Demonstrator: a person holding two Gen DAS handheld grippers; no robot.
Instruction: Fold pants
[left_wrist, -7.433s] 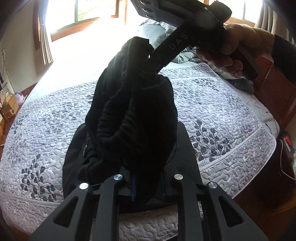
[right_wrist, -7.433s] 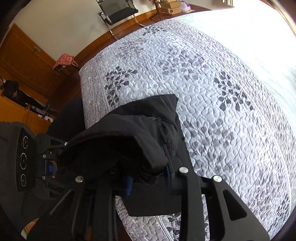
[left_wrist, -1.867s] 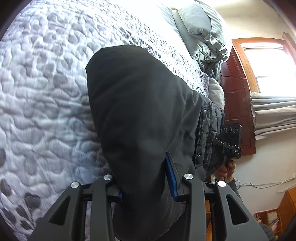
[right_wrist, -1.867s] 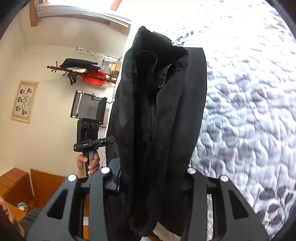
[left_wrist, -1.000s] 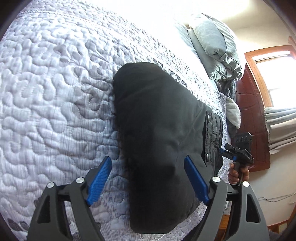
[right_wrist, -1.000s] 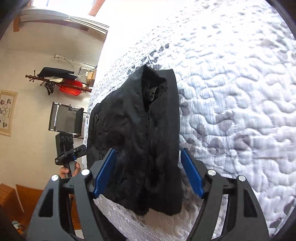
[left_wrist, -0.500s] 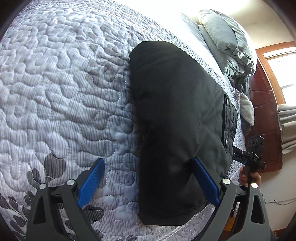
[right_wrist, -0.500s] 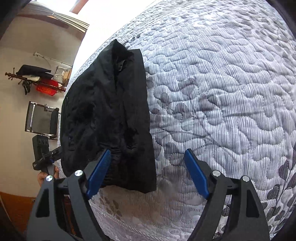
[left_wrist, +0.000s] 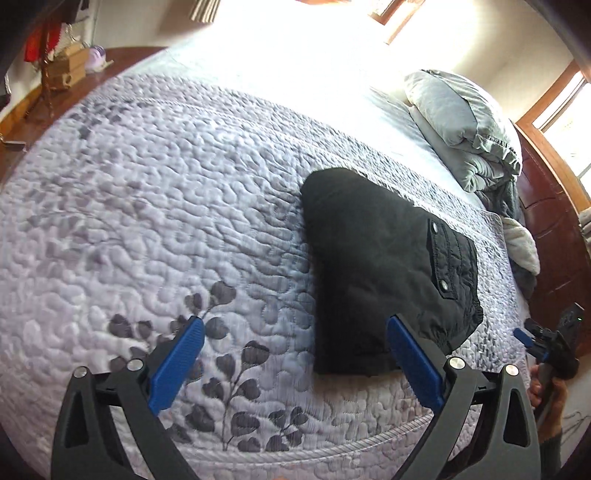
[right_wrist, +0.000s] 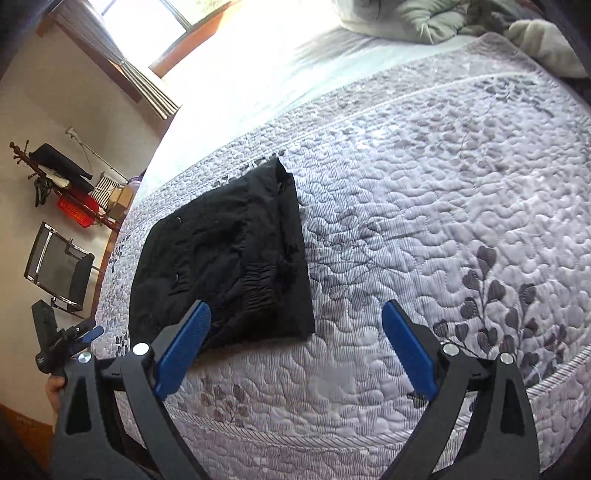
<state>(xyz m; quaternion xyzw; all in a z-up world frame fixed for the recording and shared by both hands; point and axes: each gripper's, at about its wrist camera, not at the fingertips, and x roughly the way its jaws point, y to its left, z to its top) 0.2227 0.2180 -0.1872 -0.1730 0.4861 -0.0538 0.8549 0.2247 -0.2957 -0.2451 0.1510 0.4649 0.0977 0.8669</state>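
The black pants (left_wrist: 384, 266) lie folded in a compact bundle on the grey quilted bedspread (left_wrist: 155, 221), near the bed's front edge. A snap pocket faces up. My left gripper (left_wrist: 295, 343) is open and empty, held above the quilt just short of the bundle's near edge. In the right wrist view the pants (right_wrist: 225, 258) lie to the left, and my right gripper (right_wrist: 295, 332) is open and empty above the quilt (right_wrist: 424, 206), to the right of the bundle. Each gripper shows small at the other view's edge.
Grey pillows and bedding (left_wrist: 465, 122) are piled at the head of the bed by a wooden headboard (left_wrist: 546, 206). A black chair (right_wrist: 59, 269) and a coat rack (right_wrist: 55, 173) stand by the wall. Boxes (left_wrist: 66, 66) sit on the floor beyond the bed.
Both grippers have let go of the pants, opened and pulled back toward the bed's front edge. The folded pants now rest on the quilt and look smaller in both views.
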